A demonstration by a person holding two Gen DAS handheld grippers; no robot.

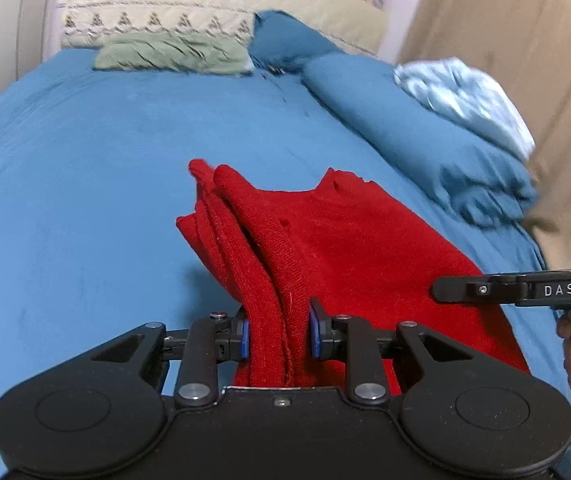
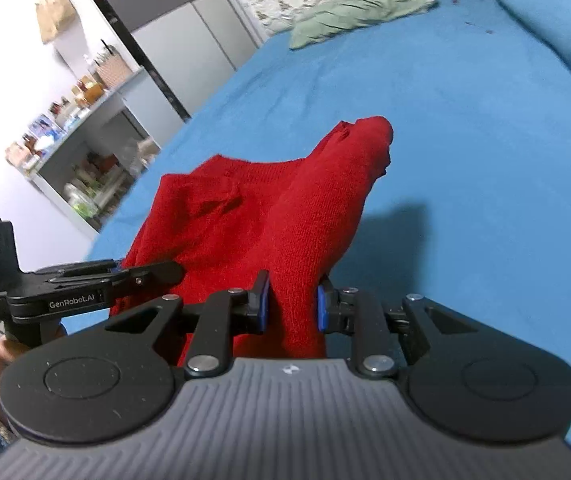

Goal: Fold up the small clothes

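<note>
A red knitted garment (image 1: 345,240) hangs lifted over the blue bed sheet (image 1: 85,200), stretched between both grippers. My left gripper (image 1: 279,336) is shut on one bunched edge of it, folds of cloth between the blue pads. My right gripper (image 2: 291,306) is shut on the other edge of the garment (image 2: 285,208). The right gripper also shows at the right edge of the left wrist view (image 1: 517,290). The left gripper shows at the left of the right wrist view (image 2: 85,288). The far end of the garment droops towards the sheet.
A green folded cloth (image 1: 173,54) lies at the head of the bed by a cream pillow (image 1: 205,0). A rolled blue duvet (image 1: 425,132) with a light blue cloth (image 1: 465,96) lies along the right. A shelf unit (image 2: 85,140) stands left of the bed.
</note>
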